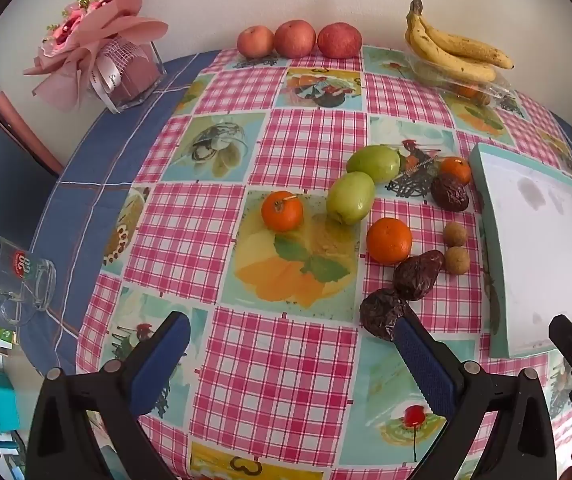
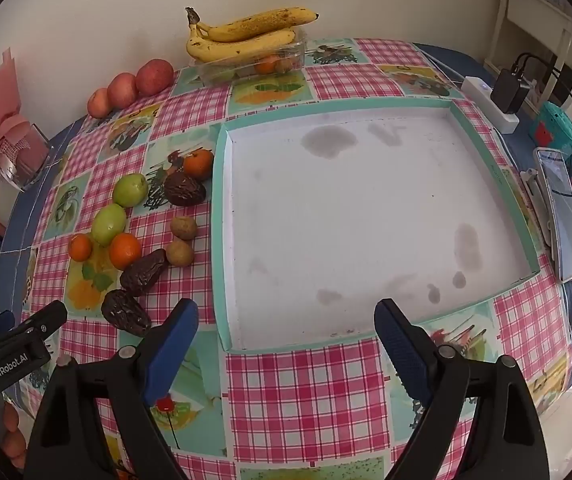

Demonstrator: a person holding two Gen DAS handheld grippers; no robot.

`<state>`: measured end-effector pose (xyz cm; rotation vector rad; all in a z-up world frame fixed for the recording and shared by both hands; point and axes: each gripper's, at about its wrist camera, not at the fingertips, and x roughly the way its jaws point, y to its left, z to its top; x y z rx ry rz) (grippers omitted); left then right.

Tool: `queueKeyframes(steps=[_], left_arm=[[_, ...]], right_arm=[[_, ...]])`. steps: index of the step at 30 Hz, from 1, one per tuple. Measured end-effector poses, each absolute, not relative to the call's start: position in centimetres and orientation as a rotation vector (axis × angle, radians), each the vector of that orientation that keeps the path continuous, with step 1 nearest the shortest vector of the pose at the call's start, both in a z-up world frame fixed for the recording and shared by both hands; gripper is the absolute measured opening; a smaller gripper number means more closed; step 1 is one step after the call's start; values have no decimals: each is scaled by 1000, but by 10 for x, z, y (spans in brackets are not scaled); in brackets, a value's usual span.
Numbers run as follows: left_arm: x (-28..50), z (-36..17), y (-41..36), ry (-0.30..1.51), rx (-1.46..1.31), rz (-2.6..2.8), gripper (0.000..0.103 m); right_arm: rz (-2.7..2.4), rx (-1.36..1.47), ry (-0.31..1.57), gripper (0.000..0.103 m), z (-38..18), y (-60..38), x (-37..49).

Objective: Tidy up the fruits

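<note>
Left gripper [image 1: 291, 338] spread wide above pink-checked tablecloth [image 1: 286, 380]; right gripper [image 2: 286, 320] wide, empty, over shallow teal-rimmed white tray [image 2: 365, 216]; small fruits beside tray.

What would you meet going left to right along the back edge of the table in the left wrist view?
Pink bouquet → three apples → bananas.

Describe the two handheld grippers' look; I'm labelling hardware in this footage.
Both match: black plastic bodies with round silver pivot pins, and two fingers faced with dark blue textured pads. Left gripper, right gripper. The left gripper's side carries white "GenRobot.AI" lettering. No cables or sleeves visible.
</note>
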<state>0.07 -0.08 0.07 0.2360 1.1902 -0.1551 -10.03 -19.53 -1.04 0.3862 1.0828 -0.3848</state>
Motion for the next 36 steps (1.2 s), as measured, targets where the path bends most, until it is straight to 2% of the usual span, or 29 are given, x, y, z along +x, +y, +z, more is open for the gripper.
queueKeyframes(steps=[8,36], left_arm=[[8,14,-2,1178,242,-162,103],[0,10,2,1152,226,-151,103]], right_arm=[[-391,369,1076,90,-5,-193,-101],[-392,364,1065,90,-6,-196,-100]])
